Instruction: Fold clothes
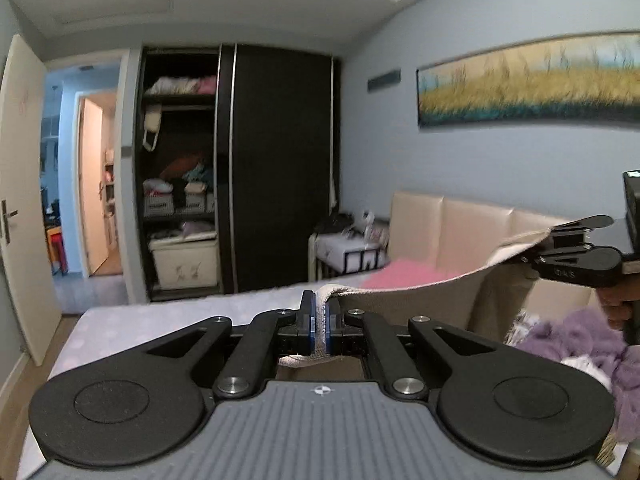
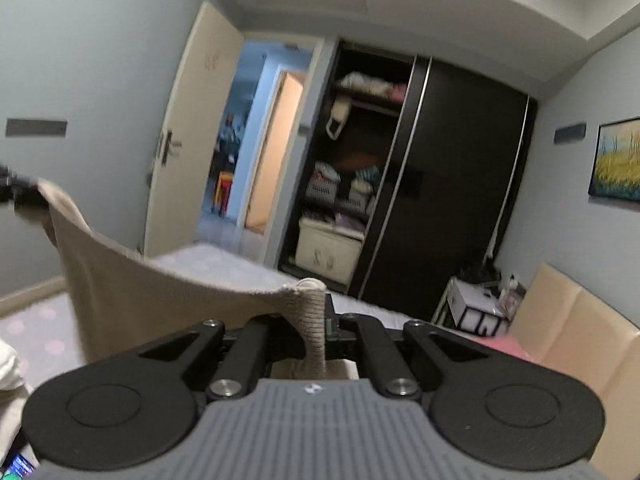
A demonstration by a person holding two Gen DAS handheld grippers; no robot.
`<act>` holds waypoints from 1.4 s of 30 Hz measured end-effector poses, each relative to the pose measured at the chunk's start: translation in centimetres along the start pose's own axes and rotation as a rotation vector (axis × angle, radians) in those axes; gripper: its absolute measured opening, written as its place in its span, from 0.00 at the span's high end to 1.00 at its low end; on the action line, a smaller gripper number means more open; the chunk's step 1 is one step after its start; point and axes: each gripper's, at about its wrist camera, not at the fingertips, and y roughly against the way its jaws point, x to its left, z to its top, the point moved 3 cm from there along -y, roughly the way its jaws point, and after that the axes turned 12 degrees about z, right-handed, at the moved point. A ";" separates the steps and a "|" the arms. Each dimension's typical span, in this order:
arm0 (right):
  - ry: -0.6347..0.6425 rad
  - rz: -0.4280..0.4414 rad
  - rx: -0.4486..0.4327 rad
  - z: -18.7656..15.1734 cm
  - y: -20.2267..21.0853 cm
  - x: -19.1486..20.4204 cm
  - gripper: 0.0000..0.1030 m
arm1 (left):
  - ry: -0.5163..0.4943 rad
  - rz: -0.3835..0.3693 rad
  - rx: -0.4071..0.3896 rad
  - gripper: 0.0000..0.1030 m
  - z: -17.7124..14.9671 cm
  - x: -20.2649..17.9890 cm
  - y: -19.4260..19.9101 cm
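A beige knitted garment (image 1: 424, 300) hangs stretched in the air between my two grippers, above the bed. My left gripper (image 1: 319, 322) is shut on one ribbed corner of it, the cloth pinched between the blue pads. Seen at the right of the left wrist view, my right gripper (image 1: 528, 258) clamps the other corner. In the right wrist view the right gripper (image 2: 314, 320) is shut on a ribbed band of the garment (image 2: 132, 292), which sags away leftward to the left gripper (image 2: 16, 192) at the frame's edge.
The bed (image 1: 160, 320) with a pale dotted sheet lies below. A pile of purple and white clothes (image 1: 576, 344) and a pink item (image 1: 404, 274) lie on it by the padded headboard (image 1: 452, 220). A dark wardrobe (image 1: 280, 168) and a bedside shelf (image 1: 348, 252) stand beyond.
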 end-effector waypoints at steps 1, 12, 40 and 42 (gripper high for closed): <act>0.019 0.013 -0.008 -0.7 0.5 0.5 0.94 | -0.021 0.001 -0.010 0.98 -0.8 -0.3 0.4; 0.056 0.295 0.331 -25.7 1.5 9.9 0.94 | -0.260 -0.099 0.197 0.98 -23.9 -6.3 2.9; -0.376 0.300 0.703 -44.4 -0.8 12.8 0.43 | 0.005 -0.195 0.739 0.57 -43.4 -2.1 -0.3; -0.463 0.213 0.714 -45.2 -1.3 11.5 0.43 | 0.046 -0.164 0.746 0.57 -43.6 -1.8 -1.6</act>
